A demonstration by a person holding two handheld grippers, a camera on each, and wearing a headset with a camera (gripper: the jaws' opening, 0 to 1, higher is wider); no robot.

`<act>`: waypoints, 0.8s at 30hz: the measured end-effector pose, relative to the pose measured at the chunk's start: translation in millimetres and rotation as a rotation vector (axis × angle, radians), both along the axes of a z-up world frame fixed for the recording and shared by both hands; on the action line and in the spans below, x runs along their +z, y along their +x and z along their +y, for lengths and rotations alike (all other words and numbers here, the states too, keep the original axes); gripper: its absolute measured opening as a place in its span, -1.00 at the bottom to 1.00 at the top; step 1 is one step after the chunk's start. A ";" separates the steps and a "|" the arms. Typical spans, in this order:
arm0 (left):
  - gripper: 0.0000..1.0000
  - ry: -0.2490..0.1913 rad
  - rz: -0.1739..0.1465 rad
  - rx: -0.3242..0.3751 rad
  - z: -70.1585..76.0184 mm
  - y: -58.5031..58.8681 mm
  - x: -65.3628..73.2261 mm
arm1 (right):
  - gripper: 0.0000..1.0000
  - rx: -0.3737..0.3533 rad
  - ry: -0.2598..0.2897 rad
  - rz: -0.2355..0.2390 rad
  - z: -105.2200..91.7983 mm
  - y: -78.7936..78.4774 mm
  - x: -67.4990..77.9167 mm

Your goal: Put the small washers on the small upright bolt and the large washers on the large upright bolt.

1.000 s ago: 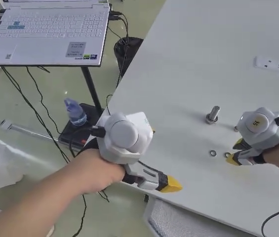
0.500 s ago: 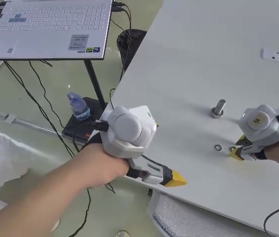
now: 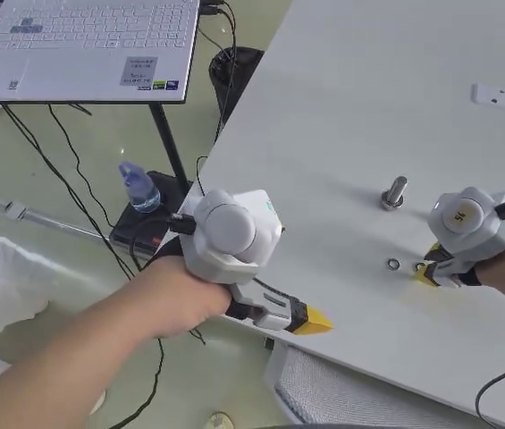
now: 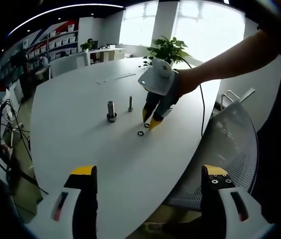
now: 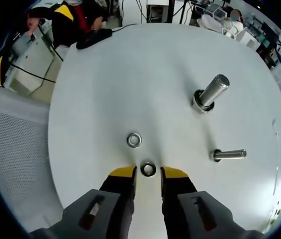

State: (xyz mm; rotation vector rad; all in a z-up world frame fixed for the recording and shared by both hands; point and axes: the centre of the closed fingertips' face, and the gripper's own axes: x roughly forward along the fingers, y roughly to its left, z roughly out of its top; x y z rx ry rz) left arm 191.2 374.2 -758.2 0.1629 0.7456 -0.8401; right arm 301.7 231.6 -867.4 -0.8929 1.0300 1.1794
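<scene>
**Closing in on the pickup:** The right claw [image 3: 424,271] has settled over a washer [image 5: 148,169] on the white counter [image 3: 341,107]. A second ago, two rings lay in the open just left of its yellow tips in the head view. Now only the second washer [image 3: 393,264] shows there, and the other is tucked under the tool.

The claw's own camera gives the detail. The washer lies flat on the counter right between the two yellow tips, which stand apart on either side of it and are not yet clamped. That reads as a grasp about to be made, with the sorting itself still ahead. No ring can be made out on either shaft.

The second washer sits just left of the first, near it but not touching. Farther back on the counter stands the large bolt [image 5: 207,94], upright, with the small bolt [image 5: 230,155] near it. The two rings look much alike in size, so it is hard to judge which bolt this one belongs on.

The left claw [image 3: 310,320] hangs at the near-left edge of the counter, well away from the work. Its jaws are wide apart and empty, and it has barely shifted over the past second.
</scene>
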 end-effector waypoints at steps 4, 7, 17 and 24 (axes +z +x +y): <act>0.70 0.000 0.003 0.003 0.6 -0.3 -0.6 | -0.69 0.005 -0.007 -0.004 -0.4 -0.1 0.1; 0.69 -0.002 0.003 0.004 0.2 -0.4 -0.7 | -0.70 0.006 -0.018 -0.003 0.0 -1.5 0.0; 0.66 0.001 0.002 0.001 -1.6 0.4 -0.8 | -0.72 0.043 -0.164 0.024 1.2 -0.9 -1.4; 0.64 0.001 -0.003 -0.002 -3.2 -0.4 -0.1 | -0.75 0.059 -0.173 0.012 -0.8 -1.6 -1.0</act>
